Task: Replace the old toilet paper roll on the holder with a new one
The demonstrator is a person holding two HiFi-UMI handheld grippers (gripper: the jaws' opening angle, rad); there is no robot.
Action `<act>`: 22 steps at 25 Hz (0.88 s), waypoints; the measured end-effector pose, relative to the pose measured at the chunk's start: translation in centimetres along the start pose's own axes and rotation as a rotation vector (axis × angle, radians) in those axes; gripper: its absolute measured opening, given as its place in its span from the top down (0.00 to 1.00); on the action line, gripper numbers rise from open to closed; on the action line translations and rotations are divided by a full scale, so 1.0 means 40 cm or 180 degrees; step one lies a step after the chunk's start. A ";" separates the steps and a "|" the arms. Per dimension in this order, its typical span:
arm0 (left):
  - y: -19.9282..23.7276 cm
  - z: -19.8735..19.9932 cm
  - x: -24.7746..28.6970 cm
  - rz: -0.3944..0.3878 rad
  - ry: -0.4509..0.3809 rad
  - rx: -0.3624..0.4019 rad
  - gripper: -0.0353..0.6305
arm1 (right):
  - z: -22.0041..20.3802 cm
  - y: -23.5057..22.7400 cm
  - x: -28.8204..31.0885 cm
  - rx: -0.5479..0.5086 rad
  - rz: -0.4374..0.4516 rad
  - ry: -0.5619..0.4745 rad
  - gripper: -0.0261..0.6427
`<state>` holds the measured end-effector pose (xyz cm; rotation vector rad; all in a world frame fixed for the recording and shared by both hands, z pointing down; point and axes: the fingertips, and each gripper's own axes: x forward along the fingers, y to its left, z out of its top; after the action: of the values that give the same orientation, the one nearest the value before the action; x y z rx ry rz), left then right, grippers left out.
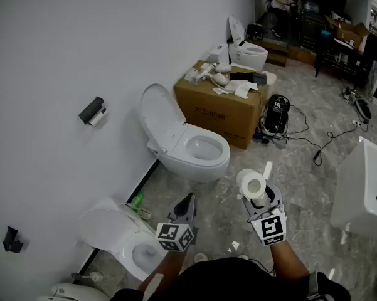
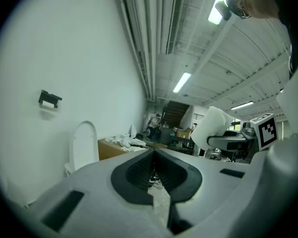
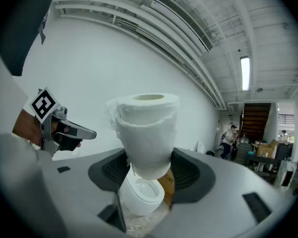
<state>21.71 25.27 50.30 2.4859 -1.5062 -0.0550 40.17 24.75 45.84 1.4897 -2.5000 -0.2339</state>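
Right gripper [image 3: 148, 168], jaws wide, clamps the new roll [image 3: 146, 133] upright by its lower end; left gripper [image 2: 154, 170], jaws closed, holds nothing. The holder [image 1: 90, 110] with the old roll [image 1: 98, 118] hangs well ahead. Gripped so low, the soft roll may tip out.

1. The left gripper [image 1: 189, 199] had dark grey, tapering jaws, with a white cube [image 1: 174, 236] of black square markers at its six o'clock end.
2. The right gripper [image 1: 258, 193] bore a matching marker cube [image 1: 269, 228] at six o'clock.
3. Both had pale grey shells with black ribbed pads [image 2: 136, 172].
4. The person wore a black top [image 1: 232, 281].
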 end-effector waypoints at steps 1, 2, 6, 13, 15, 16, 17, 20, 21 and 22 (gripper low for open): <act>-0.009 0.005 -0.007 -0.0001 -0.0010 0.0051 0.94 | 0.003 0.004 -0.006 0.0043 0.0001 -0.0021 0.59; -0.017 0.009 -0.015 -0.0003 -0.0020 0.0100 0.94 | 0.005 0.009 -0.012 0.0082 -0.0001 -0.0038 0.59; -0.022 0.025 -0.037 0.0000 -0.0047 0.0180 0.94 | 0.015 0.033 -0.018 0.0142 -0.0011 -0.0050 0.59; 0.002 0.015 -0.069 0.0012 0.0002 0.0138 0.94 | 0.025 0.083 -0.005 0.0138 0.0049 -0.0029 0.59; 0.018 0.010 -0.080 0.0021 0.0030 0.0169 0.94 | 0.033 0.102 0.003 0.0191 0.0078 -0.0058 0.58; 0.028 0.008 -0.085 0.0029 0.0042 0.0171 0.94 | 0.036 0.112 0.010 0.0229 0.0090 -0.0070 0.58; 0.039 0.005 -0.090 0.0034 0.0050 0.0164 0.94 | 0.038 0.120 0.017 0.0262 0.0095 -0.0073 0.58; 0.070 0.003 -0.106 0.0021 0.0059 0.0151 0.94 | 0.040 0.143 0.038 0.0309 0.0066 -0.0044 0.58; 0.080 0.003 -0.112 0.0013 0.0059 0.0160 0.94 | 0.039 0.151 0.043 0.0328 0.0047 -0.0040 0.58; 0.090 0.002 -0.117 0.0003 0.0060 0.0175 0.94 | 0.039 0.159 0.048 0.0350 0.0028 -0.0037 0.58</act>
<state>16.35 27.76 50.59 2.5213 -1.5212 0.0100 33.49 26.10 46.13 1.5220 -2.5661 -0.1054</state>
